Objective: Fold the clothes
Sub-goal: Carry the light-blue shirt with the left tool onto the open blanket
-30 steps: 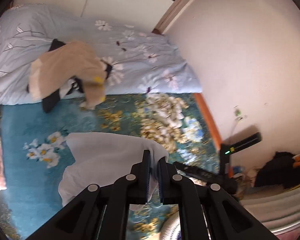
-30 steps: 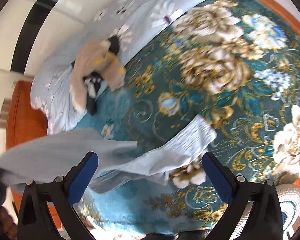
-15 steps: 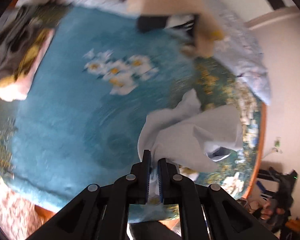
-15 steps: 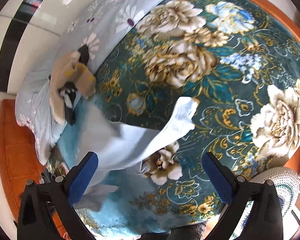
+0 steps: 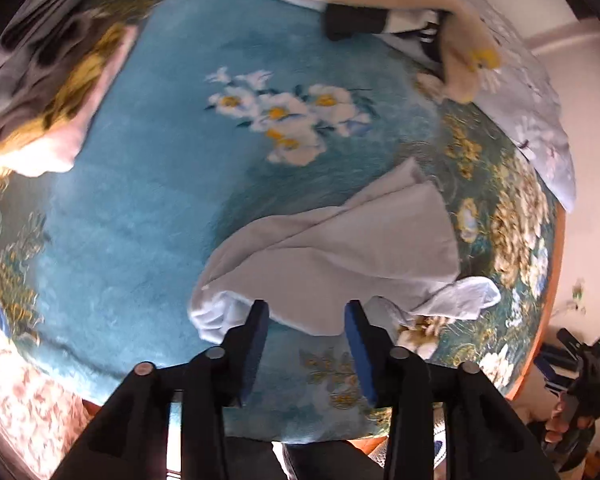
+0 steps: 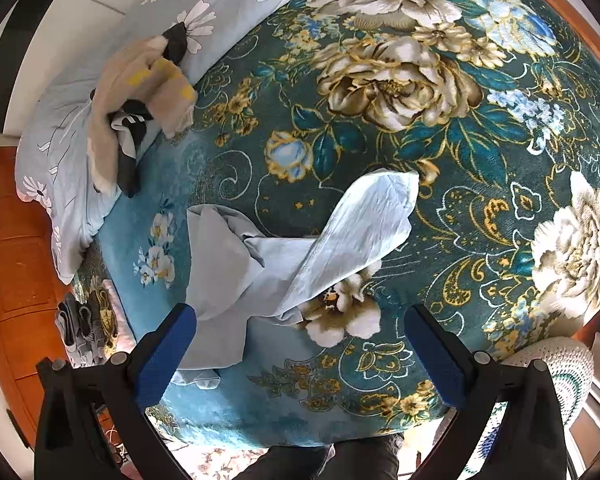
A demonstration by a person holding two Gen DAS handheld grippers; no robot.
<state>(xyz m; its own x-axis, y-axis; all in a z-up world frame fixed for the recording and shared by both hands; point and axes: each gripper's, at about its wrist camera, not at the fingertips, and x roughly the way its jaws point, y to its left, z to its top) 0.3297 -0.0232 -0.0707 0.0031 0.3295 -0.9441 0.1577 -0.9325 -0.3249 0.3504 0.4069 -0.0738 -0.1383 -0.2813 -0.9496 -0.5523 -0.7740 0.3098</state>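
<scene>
the left gripper (image 5: pixel 306 314) hangs with jaws parted and empty, its tips just over the near edge of the pale blue garment (image 5: pixel 340 256). the right gripper (image 6: pixel 300 316) is spread wide, holding nothing, the same garment (image 6: pixel 300 256) lying crumpled between and beyond its fingers on the teal floral blanket (image 6: pixel 440 140). farther off, a beige and black clothes pile (image 6: pixel 140 100) rests on the light blue quilt (image 6: pixel 228 8).

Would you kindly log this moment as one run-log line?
left tongs: open, free | right tongs: open, free | pale blue garment: crumpled on floral blanket | fold: not done
</scene>
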